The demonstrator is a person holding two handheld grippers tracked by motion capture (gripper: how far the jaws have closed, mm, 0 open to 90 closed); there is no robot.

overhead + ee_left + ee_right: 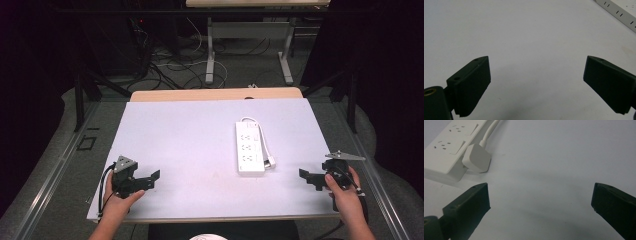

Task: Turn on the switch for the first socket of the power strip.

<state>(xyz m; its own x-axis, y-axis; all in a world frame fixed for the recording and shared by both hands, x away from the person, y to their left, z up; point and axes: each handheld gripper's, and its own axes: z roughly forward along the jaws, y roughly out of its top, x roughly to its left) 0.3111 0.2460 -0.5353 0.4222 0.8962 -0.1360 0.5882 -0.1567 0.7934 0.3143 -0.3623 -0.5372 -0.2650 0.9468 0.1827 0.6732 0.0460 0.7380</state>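
Right gripper (306, 179) near power strip (249, 148)

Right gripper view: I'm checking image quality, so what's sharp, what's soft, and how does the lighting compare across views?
Right gripper view: plug crisp, soft shadow under power strip, near jaws blurred. Left gripper view: even light, no glare. High view: table bright, surroundings dark.

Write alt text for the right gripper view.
The right gripper hangs open over a white table, its two black jaws wide apart and empty. Beyond its left jaw lie a white power strip and its white plug.
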